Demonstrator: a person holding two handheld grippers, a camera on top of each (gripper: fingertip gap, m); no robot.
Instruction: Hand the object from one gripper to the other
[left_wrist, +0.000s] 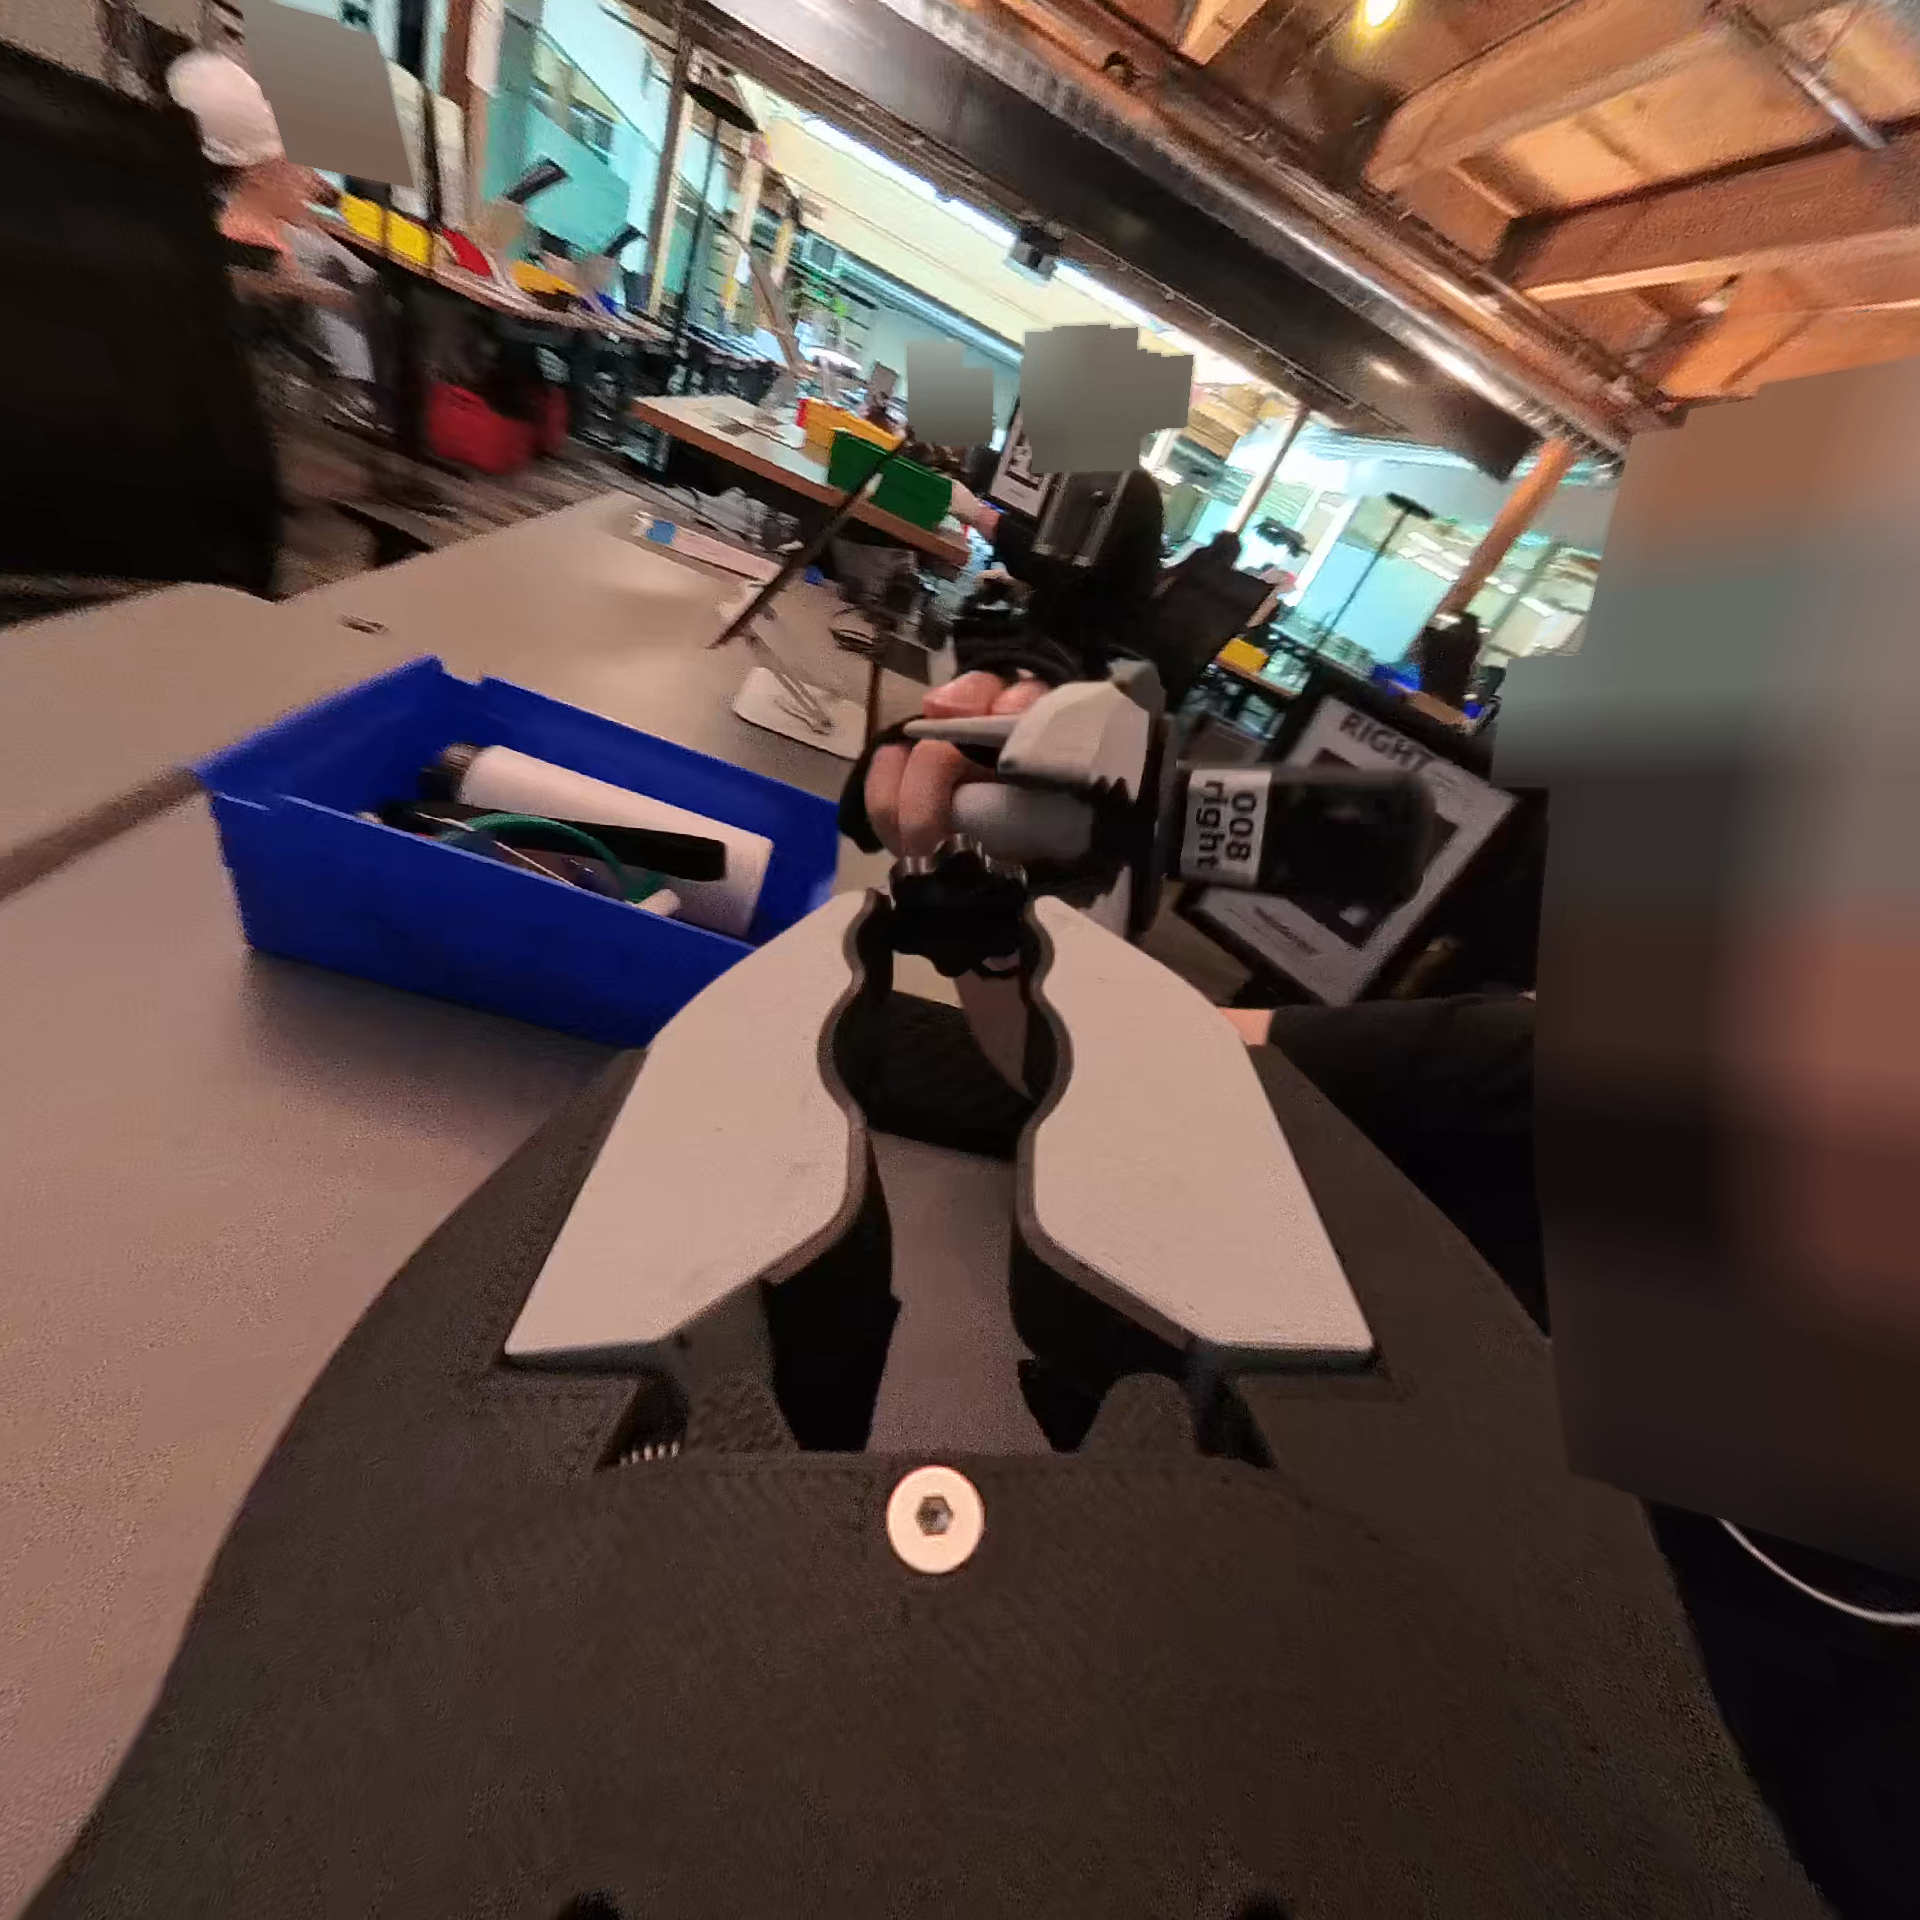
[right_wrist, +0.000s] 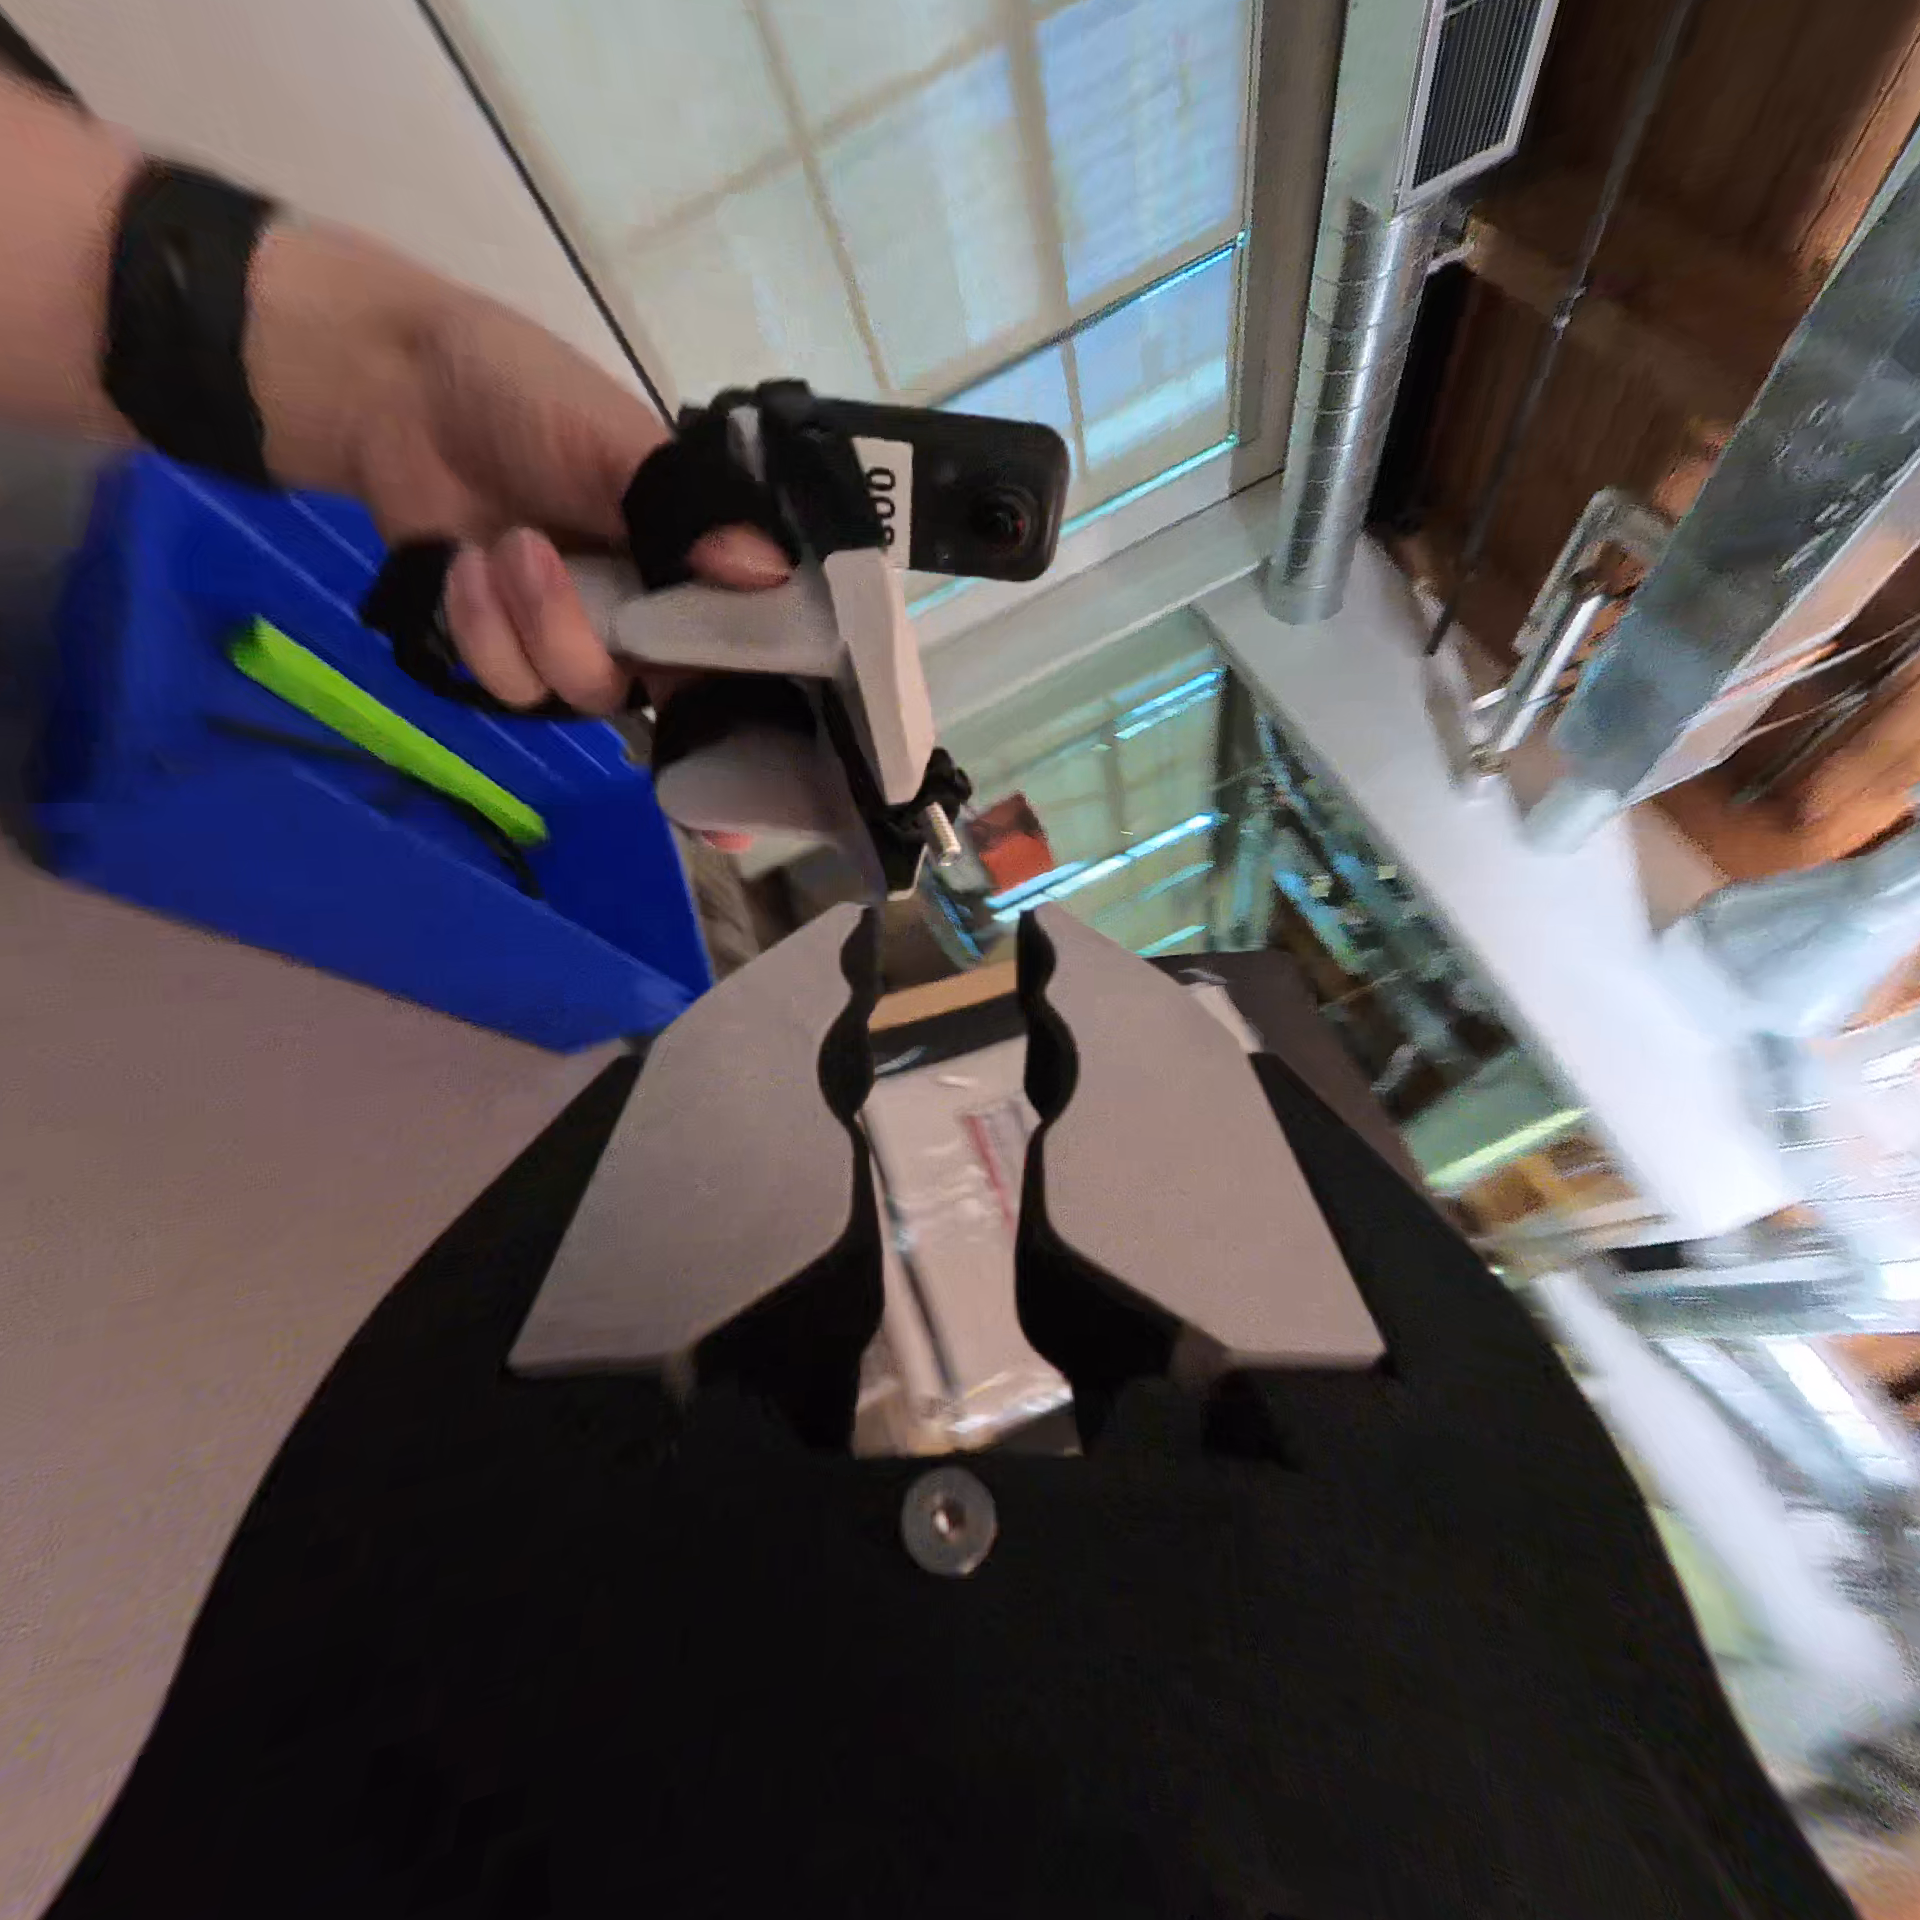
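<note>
1. Since neither wrist view shows anything pinched between fingers, the handover looks not yet begun.
2. Left hand-held gripper (left_wrist: 951, 920): its grey fingers stand apart with a clear gap and nothing in it. The black star-shaped knob (left_wrist: 961, 935) seen past the tips looks like a fitting on the other tool, not a carried thing.
3. Right hand-held gripper (right_wrist: 945, 925): its fingers are likewise apart. A clear plastic packet (right_wrist: 961, 1205) shows through the gap. It seems to lie beyond the fingers, not between them, though the blur leaves that unsure.
4. Both tools are raised above the pale grey surface (left_wrist: 208, 1143), close to one another, each in a person's hand.
5. As for the object, I cannot tell which one is meant. The likeliest candidates lie in the open blue plastic bin (left_wrist: 468, 935) on the surface: a white cylinder (left_wrist: 582, 800), a flat black bar (left_wrist: 634, 847) and a green ring (left_wrist: 566, 828).
6. By my judgement everything is left to do: pick one item, bring the tools together, close the second on it, and release the first.
</note>
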